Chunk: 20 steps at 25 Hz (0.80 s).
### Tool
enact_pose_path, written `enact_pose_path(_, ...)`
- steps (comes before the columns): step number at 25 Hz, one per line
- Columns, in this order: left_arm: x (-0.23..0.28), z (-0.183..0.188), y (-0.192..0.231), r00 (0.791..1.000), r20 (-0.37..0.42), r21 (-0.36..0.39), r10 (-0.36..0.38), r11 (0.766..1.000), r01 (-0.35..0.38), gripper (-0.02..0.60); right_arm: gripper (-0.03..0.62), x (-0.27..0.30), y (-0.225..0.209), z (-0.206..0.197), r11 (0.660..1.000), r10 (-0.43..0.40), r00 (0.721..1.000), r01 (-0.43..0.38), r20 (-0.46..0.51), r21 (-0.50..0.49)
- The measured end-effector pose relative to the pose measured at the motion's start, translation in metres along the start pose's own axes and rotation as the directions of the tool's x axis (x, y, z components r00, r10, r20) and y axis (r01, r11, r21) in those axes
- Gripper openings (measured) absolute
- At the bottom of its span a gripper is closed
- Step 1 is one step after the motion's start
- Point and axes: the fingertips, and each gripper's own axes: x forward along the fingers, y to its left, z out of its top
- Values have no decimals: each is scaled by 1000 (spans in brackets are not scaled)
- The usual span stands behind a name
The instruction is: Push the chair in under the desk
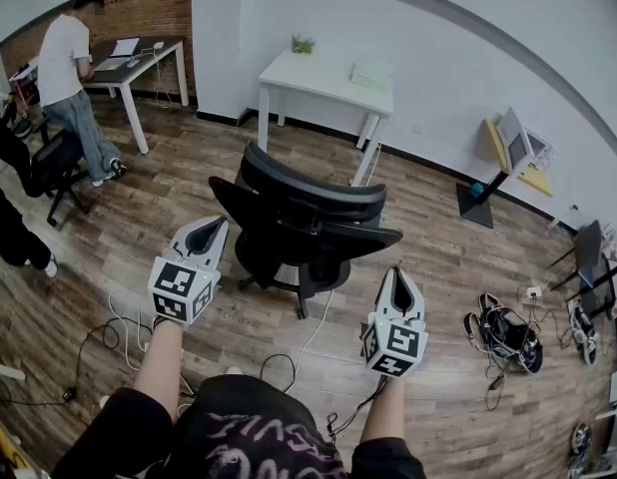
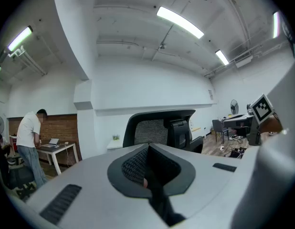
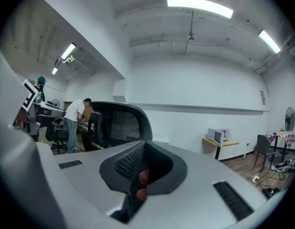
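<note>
Black chair (image 1: 301, 230); white desk (image 1: 323, 76); brown wood-plank floor (image 1: 438, 267).

a person in a white shirt (image 1: 67, 68) stands at a table (image 1: 161, 56) by the brick wall (image 1: 139, 8), upper left. a laptop (image 1: 123, 47) lies on that table. loose cables (image 1: 508, 333) lie on the wood floor (image 1: 438, 257) at right, near a tilted screen on a stand (image 1: 510, 148).

Black mesh-backed chair (image 1: 301, 223), matt white desk (image 1: 323, 80), wood-plank floor (image 1: 438, 267).

Left claw (image 1: 213, 224), right claw (image 1: 396, 273): grey shells w/ blk-wht marker cubes (image 1: 181, 289); blk printed tee (image 1: 254, 432).
</note>
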Motion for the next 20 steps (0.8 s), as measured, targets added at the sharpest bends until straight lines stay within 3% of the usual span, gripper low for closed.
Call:
enact_pose_path(11, 1, -4, 0, 1000, -7, 26, -12, 1000, 12, 15, 26, 2, 3, -1, 1000, -3, 1000, 3, 6, -7)
enact_pose_path(18, 6, -9, 6, 999, -35, 114, -19, 993, 23, 15, 32, 7, 7, 2, 998, 52, 998, -50, 37, -50)
enact_pose_path(20, 10, -12, 9, 999, -50, 157, -20, 987, 28, 15, 81, 12, 8, 1, 992, 77, 997, -74, 27, -99)
